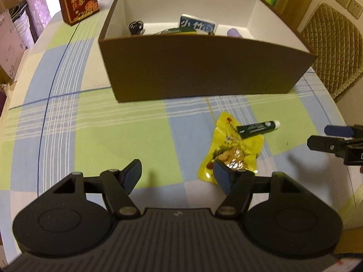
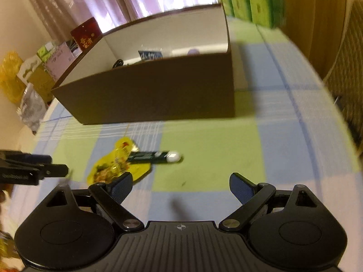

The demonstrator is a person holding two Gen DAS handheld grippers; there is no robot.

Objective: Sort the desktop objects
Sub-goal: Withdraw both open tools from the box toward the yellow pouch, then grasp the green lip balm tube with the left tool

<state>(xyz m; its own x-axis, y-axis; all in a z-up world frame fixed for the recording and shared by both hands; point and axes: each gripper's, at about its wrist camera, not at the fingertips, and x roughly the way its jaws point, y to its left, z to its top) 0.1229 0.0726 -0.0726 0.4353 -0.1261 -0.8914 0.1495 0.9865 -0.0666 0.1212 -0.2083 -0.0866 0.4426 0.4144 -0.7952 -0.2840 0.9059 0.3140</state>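
A yellow snack packet [image 1: 231,147] lies on the checked tablecloth, with a dark green tube [image 1: 257,128] with a white cap resting across its top. Both also show in the right wrist view: packet [image 2: 113,167], tube [image 2: 154,156]. Behind them stands a brown open box [image 1: 204,68] holding a blue-white carton [image 1: 197,24], a black coil [image 1: 136,27] and a purple thing [image 1: 234,32]. My left gripper [image 1: 177,176] is open and empty, its right finger over the packet's lower edge. My right gripper [image 2: 181,185] is open and empty, near the tube.
A red gift box [image 1: 78,0] stands at the table's back left. A chair with a woven cushion [image 1: 333,45] stands at the right. Green packages [image 2: 249,0] stand behind the box. The round table's edge [image 1: 13,99] curves at the left.
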